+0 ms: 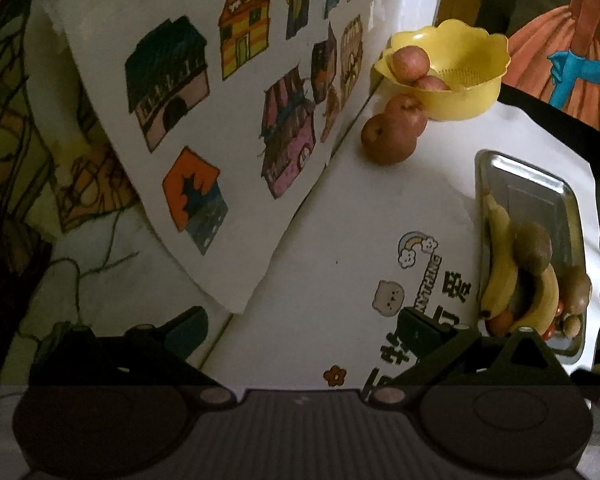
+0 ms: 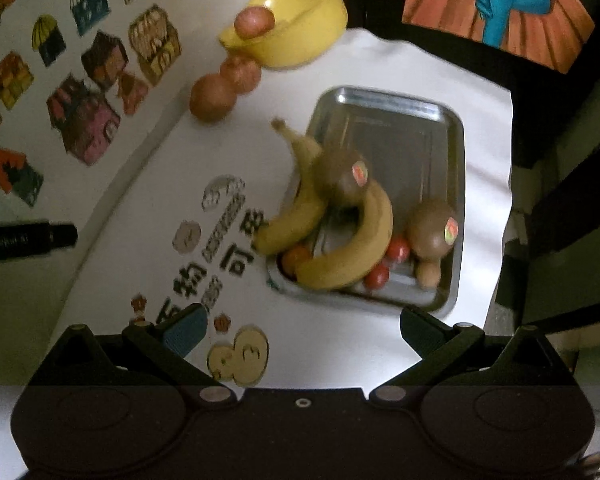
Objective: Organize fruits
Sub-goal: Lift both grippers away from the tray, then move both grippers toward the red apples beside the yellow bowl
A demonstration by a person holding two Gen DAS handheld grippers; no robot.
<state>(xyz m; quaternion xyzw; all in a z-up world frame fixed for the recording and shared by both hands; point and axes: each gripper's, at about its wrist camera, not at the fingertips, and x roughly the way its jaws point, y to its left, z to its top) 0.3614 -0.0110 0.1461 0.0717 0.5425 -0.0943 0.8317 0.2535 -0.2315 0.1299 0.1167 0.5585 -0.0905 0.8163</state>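
A steel tray [image 2: 412, 128] [image 1: 540, 184] on the white table holds two bananas [image 2: 352, 248] [image 1: 500, 256], two brown kiwis [image 2: 432, 224] with stickers, several small red tomatoes [image 2: 398, 248] and a small tan fruit [image 2: 428, 274]. A yellow bowl [image 1: 460, 80] [image 2: 300, 24] at the far end holds two apples [image 1: 410, 62]. Two more apples [image 1: 388, 136] [image 2: 212, 98] lie on the table beside it. My right gripper [image 2: 304, 334] hovers open just short of the tray's near edge. My left gripper [image 1: 304, 330] is open over the table, left of the tray.
A white sheet with coloured house drawings [image 1: 220, 120] leans along the table's left side. Printed stickers and characters [image 2: 228, 240] mark the tabletop. A black cylinder [image 2: 28, 238] shows at the left in the right wrist view. An orange and blue painting [image 1: 572, 60] hangs beyond the table's far right.
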